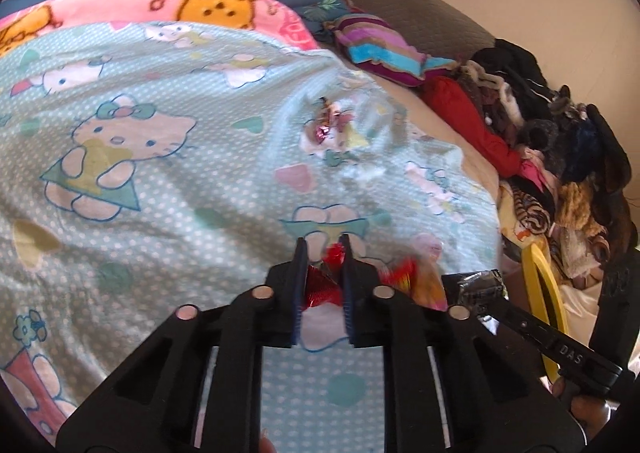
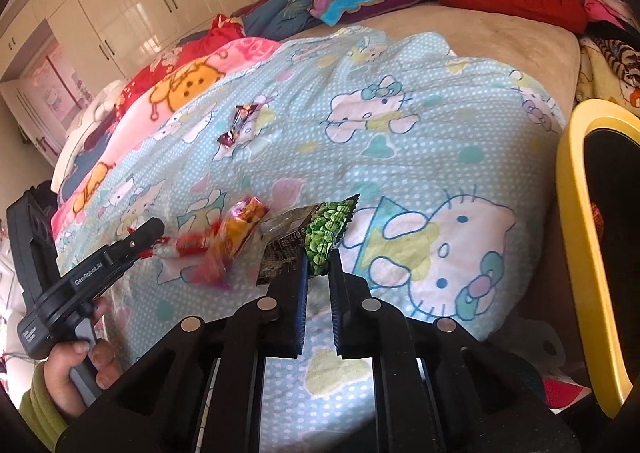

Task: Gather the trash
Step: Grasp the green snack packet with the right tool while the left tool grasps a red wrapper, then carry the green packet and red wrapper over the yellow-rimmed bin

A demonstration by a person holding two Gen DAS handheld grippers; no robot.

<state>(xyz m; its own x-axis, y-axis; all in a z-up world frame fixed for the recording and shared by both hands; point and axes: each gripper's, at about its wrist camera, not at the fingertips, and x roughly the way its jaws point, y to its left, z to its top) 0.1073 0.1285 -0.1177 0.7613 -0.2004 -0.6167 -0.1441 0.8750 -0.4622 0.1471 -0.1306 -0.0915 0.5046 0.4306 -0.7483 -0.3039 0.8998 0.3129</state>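
Holding two pieces of litter at once, we have the left gripper (image 1: 323,253) pinched narrow on a shiny red foil wrapper (image 1: 325,285) that sits between its fingers, with a crumpled tip showing just past the fingertips, and the right gripper (image 2: 319,259) closed on the near corner of a green-printed snack packet with a dark back (image 2: 320,237), most of which fans out beyond the fingertips. Both catches lie low over the pale blue dotted cartoon-cat bedsheet (image 2: 400,141). To do this step well, we should lift each piece straight up off the cloth before swinging it, since the sheet is soft and rumpled and a fold could, we judge, come up with the foil. The right grip looks thin, only a corner, so we would move it gently and keep it from brushing the orange and red crinkled snack bag (image 2: 236,229) lying just to the left of the right fingers, between the two grippers. The yellow-rimmed bin with a dark lining (image 2: 580,253) stands to the right of the right fingers, off the bed's edge, and seems the natural place to drop both. A small purple and silver sweet wrapper (image 2: 236,125) lies well ahead of both sets of fingers, waiting for a later pass.
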